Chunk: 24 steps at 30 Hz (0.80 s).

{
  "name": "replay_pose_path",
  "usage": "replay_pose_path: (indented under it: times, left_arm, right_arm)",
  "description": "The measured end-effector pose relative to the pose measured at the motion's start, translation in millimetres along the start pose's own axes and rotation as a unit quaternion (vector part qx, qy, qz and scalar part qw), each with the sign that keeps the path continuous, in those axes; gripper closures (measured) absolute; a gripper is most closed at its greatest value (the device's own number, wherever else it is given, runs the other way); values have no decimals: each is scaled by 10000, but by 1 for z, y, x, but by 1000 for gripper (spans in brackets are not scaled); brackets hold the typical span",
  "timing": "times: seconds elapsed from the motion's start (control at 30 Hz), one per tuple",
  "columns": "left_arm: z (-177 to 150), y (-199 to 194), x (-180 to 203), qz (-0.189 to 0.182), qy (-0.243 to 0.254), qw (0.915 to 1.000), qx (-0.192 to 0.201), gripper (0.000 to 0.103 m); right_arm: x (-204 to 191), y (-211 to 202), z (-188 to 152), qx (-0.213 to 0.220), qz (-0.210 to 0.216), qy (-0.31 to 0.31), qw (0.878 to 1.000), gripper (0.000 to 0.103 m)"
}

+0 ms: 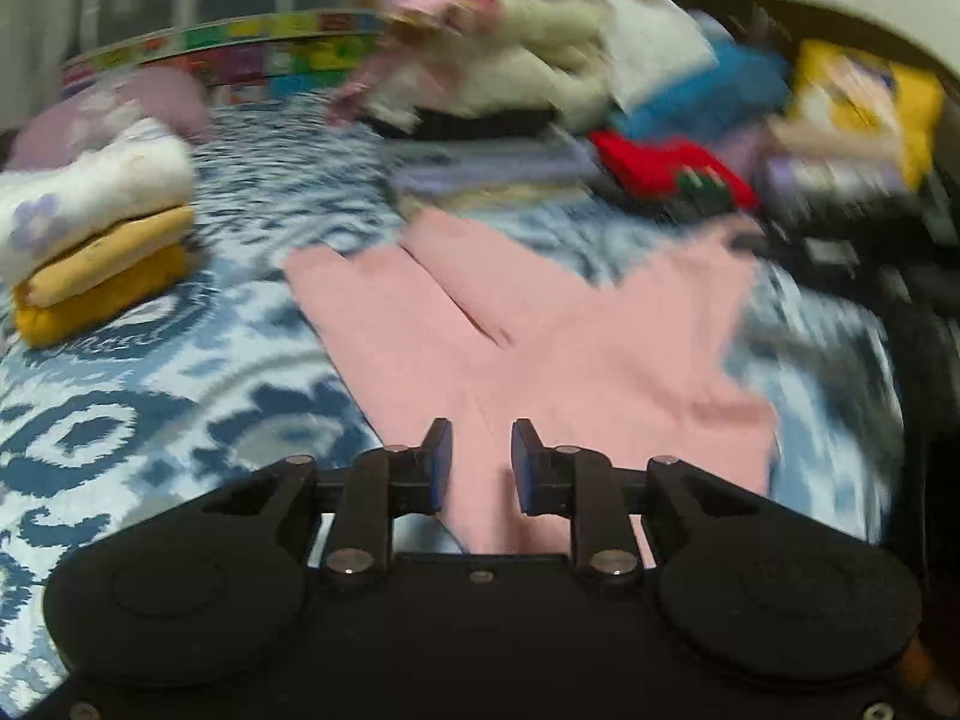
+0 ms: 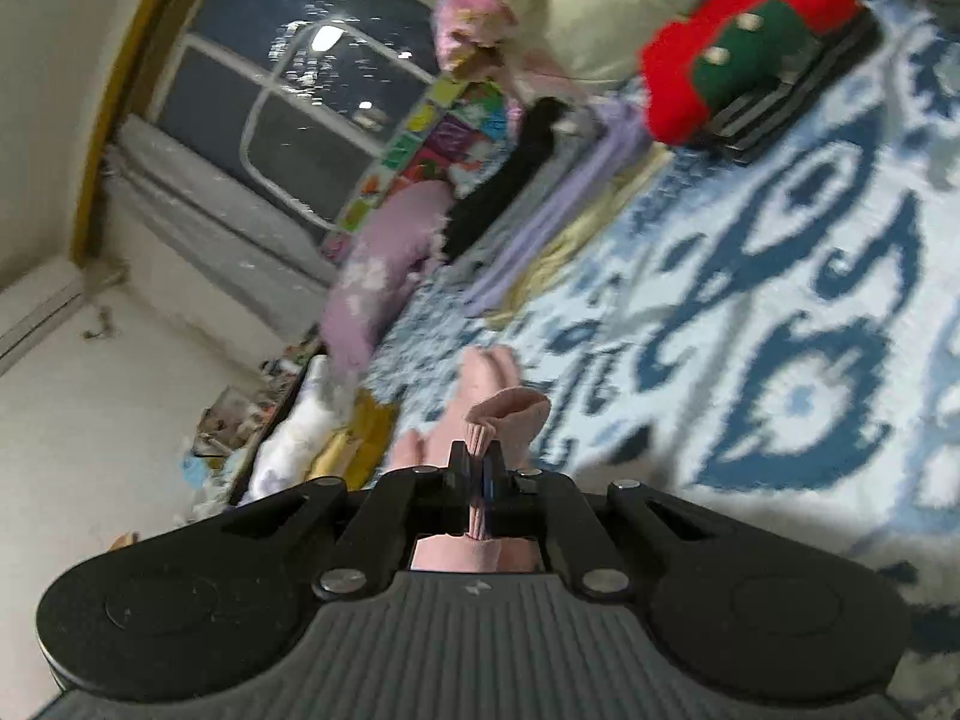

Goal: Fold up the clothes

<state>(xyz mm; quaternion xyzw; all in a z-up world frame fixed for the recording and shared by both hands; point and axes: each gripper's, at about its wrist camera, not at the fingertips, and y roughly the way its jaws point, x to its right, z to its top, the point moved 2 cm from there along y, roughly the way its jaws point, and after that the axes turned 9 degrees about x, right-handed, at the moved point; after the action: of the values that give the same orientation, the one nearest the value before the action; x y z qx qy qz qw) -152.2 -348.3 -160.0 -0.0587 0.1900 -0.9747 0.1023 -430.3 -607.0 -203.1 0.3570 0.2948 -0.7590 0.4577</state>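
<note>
Left gripper (image 1: 480,456): you're holding it low over the pink garment (image 1: 540,336), jaws a little apart, pads not pressing on any cloth.
Right gripper (image 2: 477,468): you're pinching a ribbed pink edge (image 2: 507,414), jaws clamped tight on it.
Pink garment: it's lying spread on the blue-and-white patterned bedspread (image 1: 150,396).
Folded stack (image 1: 99,252): it's sitting off to the left.
Unfolded heap (image 1: 600,84): it's piling up beyond the garment.
</note>
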Motion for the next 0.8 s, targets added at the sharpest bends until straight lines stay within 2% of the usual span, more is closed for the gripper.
replay_pose_path:
  times: [0.13,0.23,0.3,0.4,0.5,0.63,0.8]
  left_arm:
    - [9,9,-13,283,-526,9979,261,83]
    - [12,18,-12,412,-572,9972,240,83]
    - [15,26,-13,463,-549,9972,190,83]
    - [18,39,-14,589,-472,9971,113,83]
    - [20,51,-18,648,-410,9970,57,83]
    - [28,72,-25,777,-56,9970,-3,83]
    - [32,95,-45,822,20,9966,-68,83]
  right_arm:
    - [-24,8,3,75,599,-298,9977,97]
    - [-38,7,5,130,955,-306,9949,97]
    - [-36,9,3,-37,556,-587,9967,97]
    - [-11,10,0,-278,-119,-326,9990,97]
    - [12,6,-9,-546,-766,-169,9954,97]
    - [23,9,-18,-703,-1065,-140,9917,97]
    - [32,12,-24,-750,-1171,-21,9903,97]
